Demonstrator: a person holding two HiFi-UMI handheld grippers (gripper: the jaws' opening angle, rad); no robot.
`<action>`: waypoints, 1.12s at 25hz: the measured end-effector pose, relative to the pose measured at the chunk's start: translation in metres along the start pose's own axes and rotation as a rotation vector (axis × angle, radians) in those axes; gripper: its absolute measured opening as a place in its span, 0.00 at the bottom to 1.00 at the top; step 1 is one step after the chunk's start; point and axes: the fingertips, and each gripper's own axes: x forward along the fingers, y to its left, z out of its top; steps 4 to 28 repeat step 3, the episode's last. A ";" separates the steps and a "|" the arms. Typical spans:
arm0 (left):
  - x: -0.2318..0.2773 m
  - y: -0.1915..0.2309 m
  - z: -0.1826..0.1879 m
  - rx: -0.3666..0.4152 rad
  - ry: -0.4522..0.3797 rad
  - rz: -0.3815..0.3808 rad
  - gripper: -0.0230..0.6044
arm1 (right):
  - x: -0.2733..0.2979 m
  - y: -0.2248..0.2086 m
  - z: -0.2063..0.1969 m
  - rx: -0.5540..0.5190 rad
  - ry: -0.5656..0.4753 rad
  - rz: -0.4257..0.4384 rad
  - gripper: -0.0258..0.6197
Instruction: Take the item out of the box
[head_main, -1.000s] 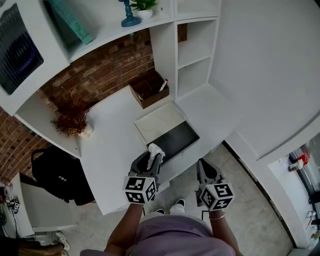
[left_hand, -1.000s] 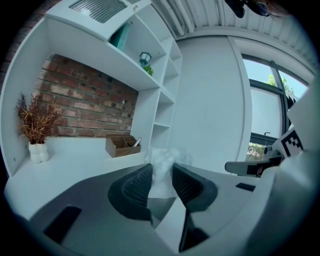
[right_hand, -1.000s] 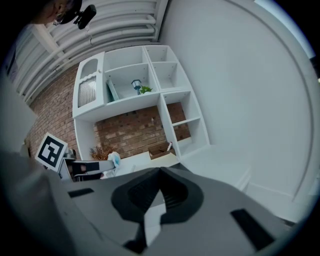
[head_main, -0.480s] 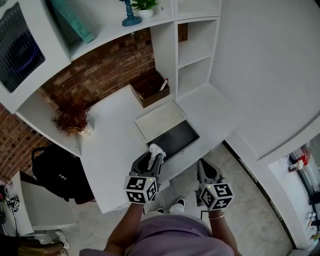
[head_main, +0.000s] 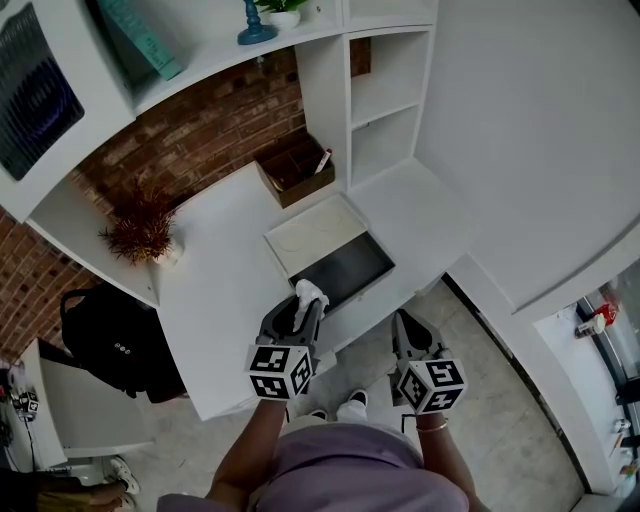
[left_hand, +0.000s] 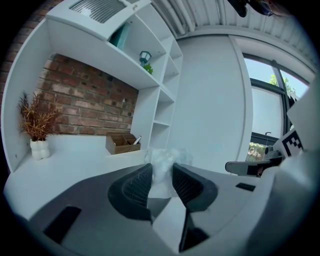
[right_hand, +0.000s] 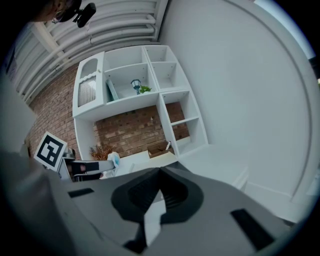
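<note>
A person standing at a white desk (head_main: 215, 290) holds the left tongs (head_main: 303, 303) clamped on a small, crumpled white item in clear wrap (head_main: 311, 293). The left gripper view shows both ribbed pads pressing its sides while its top puffs out above the tips. From the head view, the item sits at the very tip of those tongs, raised off the desk at the near left corner of the open box (head_main: 352, 270). It is clear of the box's dark interior, in which nothing can be seen. The box's pale lid (head_main: 316, 234) lies folded back on the far side.

The right tongs (head_main: 404, 324) hang off the desk's near edge, over the floor, beside the left pair and apart from the item. Their jaws are drawn together with nothing between them.

Farther back on the desk, a brown wooden organiser (head_main: 297, 170) stands against the brick wall. A dried plant in a white vase (head_main: 141, 231) is at the far left. A black backpack (head_main: 113, 340) rests below the desk's left end.
</note>
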 end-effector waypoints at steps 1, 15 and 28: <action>0.001 0.000 0.000 0.002 -0.001 0.001 0.24 | 0.000 -0.001 0.000 0.002 0.000 0.000 0.04; 0.001 -0.001 0.001 0.006 -0.003 0.004 0.24 | -0.001 -0.002 -0.001 0.005 -0.001 0.002 0.04; 0.001 -0.001 0.001 0.006 -0.003 0.004 0.24 | -0.001 -0.002 -0.001 0.005 -0.001 0.002 0.04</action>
